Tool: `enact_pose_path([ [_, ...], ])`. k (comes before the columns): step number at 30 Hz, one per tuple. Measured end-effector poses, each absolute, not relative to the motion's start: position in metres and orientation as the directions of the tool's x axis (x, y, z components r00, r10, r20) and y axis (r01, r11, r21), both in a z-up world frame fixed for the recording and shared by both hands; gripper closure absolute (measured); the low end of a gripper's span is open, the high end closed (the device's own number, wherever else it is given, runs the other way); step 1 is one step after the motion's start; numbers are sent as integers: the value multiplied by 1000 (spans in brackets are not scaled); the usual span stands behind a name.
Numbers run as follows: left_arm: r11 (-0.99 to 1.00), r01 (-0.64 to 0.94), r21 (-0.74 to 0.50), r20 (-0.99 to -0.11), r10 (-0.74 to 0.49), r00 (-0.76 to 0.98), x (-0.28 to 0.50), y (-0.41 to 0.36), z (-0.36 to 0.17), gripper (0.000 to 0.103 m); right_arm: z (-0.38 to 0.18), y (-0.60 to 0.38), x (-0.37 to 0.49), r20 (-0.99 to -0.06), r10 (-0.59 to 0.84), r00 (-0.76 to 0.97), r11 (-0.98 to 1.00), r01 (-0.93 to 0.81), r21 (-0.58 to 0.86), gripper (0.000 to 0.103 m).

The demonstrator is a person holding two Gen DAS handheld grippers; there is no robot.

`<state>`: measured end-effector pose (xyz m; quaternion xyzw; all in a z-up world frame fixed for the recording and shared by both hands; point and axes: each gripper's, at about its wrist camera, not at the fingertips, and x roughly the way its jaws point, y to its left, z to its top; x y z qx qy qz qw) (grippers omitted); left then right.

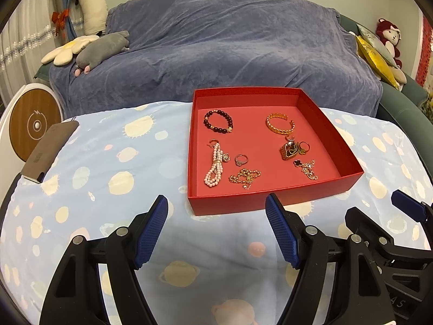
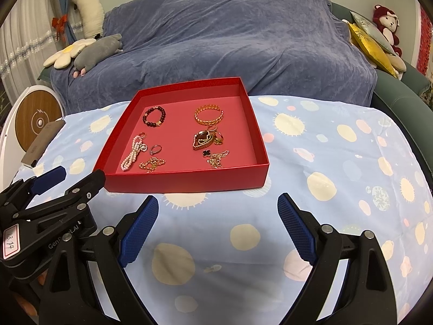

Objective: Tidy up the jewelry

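- "13.14" sticker and "Gen…t.AI" print are seen on left gripper (image 2: 54,180), right wrist view only.
- Left gripper (image 1: 216,227) and right gripper (image 2: 217,224) are held spread apart, nothing gripped.
- Jewelry is laid in red box (image 1: 270,199).

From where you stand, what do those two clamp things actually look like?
Both look alike: the left tool and right tool have black plastic frames with silver rivets and two fingers faced with ribbed blue pads. In the right view, the left one bears a white tag with handwritten numbers and pale lettering.

Right gripper (image 2: 217,227) jaws spread wide above the cloth (image 2: 311,146), red tray (image 2: 186,180) just ahead.
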<state>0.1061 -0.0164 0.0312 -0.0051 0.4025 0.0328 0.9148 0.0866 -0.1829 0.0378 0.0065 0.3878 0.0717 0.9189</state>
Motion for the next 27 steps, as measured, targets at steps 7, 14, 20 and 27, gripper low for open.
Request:
enact_pose_path([
  [7, 997, -69, 22, -737, 62, 673, 106, -18, 30, 32, 38, -182, 86, -711, 136, 690, 990, -127, 65, 16],
  [14, 997, -69, 25, -737, 65, 673, 106, -19, 29, 32, 38, -182, 86, -712, 134, 690, 990, -129, 61, 16],
  [20, 997, -67, 29, -737, 67, 672, 106, -19, 28, 32, 38, -182, 86, -712, 134, 689, 990, -127, 63, 16],
  [27, 997, -75, 28, -741, 71, 668, 105, -19, 27, 32, 37, -183, 86, -712, 133, 690, 990, -124, 64, 16],
])
